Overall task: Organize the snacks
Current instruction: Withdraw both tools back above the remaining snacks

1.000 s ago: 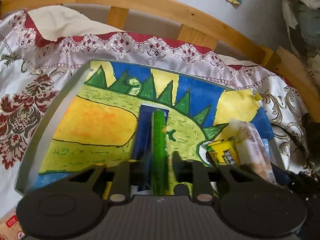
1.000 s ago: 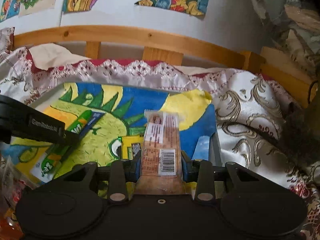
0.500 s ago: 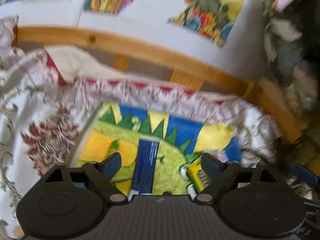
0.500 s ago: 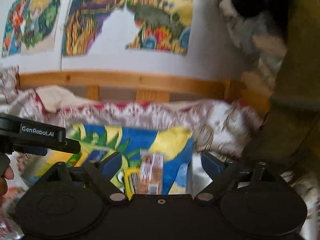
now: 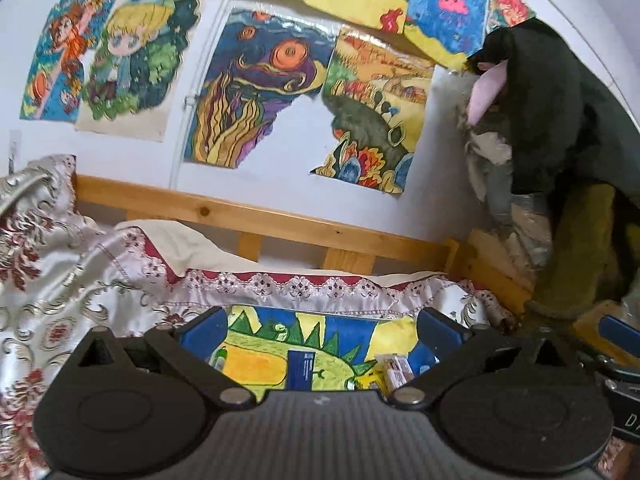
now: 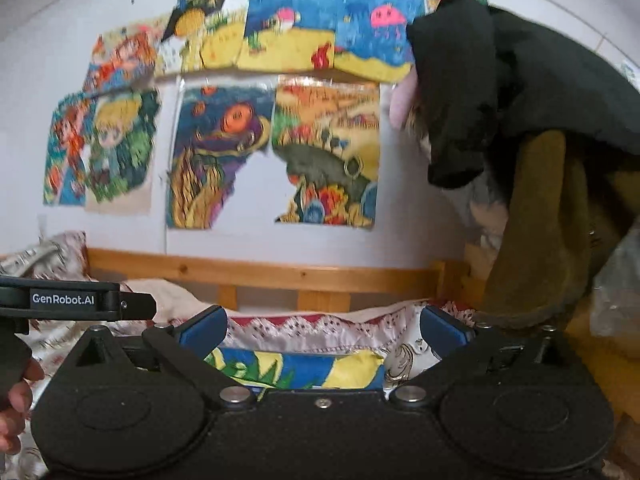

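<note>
- Blue pads line both fingers of the left gripper (image 5: 322, 330); the fingers are spread wide at lower centre of the left wrist view, with nothing between them.
- Right gripper (image 6: 322, 330): fingers likewise spread wide and empty, at lower centre of the right wrist view.
- Tray (image 5: 394, 322), lined with a painted green-and-yellow dinosaur picture: lies on the patterned satin bedspread (image 5: 60, 280), seen low in the frame between the left gripper's fingers.
- Dark blue packet (image 5: 302, 368): lies flat on the tray, lower centre of the left wrist view, clear of both fingers.
- Green stick packet (image 5: 220, 358): only a tip shows, just left of the blue packet, close to the left finger.
- Clear-wrapped bar (image 5: 398, 370) and yellow packet (image 5: 366, 380): side by side at the tray's right, just inside the right finger.
- In the right wrist view only the tray's far strip shows; its snacks are hidden behind the gripper body.
- Wooden bed rail (image 5: 280, 224): crosses mid-frame behind the bedspread.
- Children's paintings (image 5: 260, 92): cover the white wall in the upper half.
- Dark garments (image 6: 520, 92): hang at upper right.
</note>
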Demonstrator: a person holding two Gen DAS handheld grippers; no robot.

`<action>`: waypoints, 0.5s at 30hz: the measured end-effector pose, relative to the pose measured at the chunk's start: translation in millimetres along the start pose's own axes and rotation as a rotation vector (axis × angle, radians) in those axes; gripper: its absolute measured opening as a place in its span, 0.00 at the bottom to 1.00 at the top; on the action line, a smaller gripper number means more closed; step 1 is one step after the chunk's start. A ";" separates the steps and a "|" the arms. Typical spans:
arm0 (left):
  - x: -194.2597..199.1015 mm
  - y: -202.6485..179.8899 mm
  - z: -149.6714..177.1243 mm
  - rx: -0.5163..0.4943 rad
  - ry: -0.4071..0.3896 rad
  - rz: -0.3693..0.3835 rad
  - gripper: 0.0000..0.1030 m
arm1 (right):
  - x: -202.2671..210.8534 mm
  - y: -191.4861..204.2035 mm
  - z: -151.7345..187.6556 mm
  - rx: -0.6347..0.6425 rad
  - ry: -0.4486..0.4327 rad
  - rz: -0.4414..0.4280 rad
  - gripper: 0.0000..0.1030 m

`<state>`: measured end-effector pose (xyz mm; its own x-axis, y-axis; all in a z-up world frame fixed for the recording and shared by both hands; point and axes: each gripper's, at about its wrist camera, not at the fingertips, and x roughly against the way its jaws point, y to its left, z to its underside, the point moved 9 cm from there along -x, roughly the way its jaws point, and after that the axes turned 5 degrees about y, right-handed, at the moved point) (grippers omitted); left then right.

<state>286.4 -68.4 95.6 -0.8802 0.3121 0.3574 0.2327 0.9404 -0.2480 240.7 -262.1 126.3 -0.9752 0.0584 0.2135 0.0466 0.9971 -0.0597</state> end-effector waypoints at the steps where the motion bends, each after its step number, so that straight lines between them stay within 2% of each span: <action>1: 7.7 1.3 3.2 -0.007 0.001 0.002 1.00 | 8.3 2.6 0.2 -0.001 -0.005 -0.003 0.99; 4: 30.3 4.9 13.4 -0.042 0.006 0.016 1.00 | 35.4 11.4 8.2 -0.014 -0.021 -0.017 0.99; 9: 63.9 15.6 39.1 -0.088 0.018 -0.007 1.00 | 69.9 27.4 35.6 -0.035 -0.001 -0.035 0.99; 15: 88.6 33.1 76.9 -0.057 0.042 -0.031 1.00 | 97.0 41.1 68.6 -0.066 0.050 -0.045 0.99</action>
<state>184.3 -20.1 49.8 -0.8696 0.2874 0.4015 0.2301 0.9554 -0.1853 133.2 -218.7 77.6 -0.9646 0.0137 0.2632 0.0183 0.9997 0.0149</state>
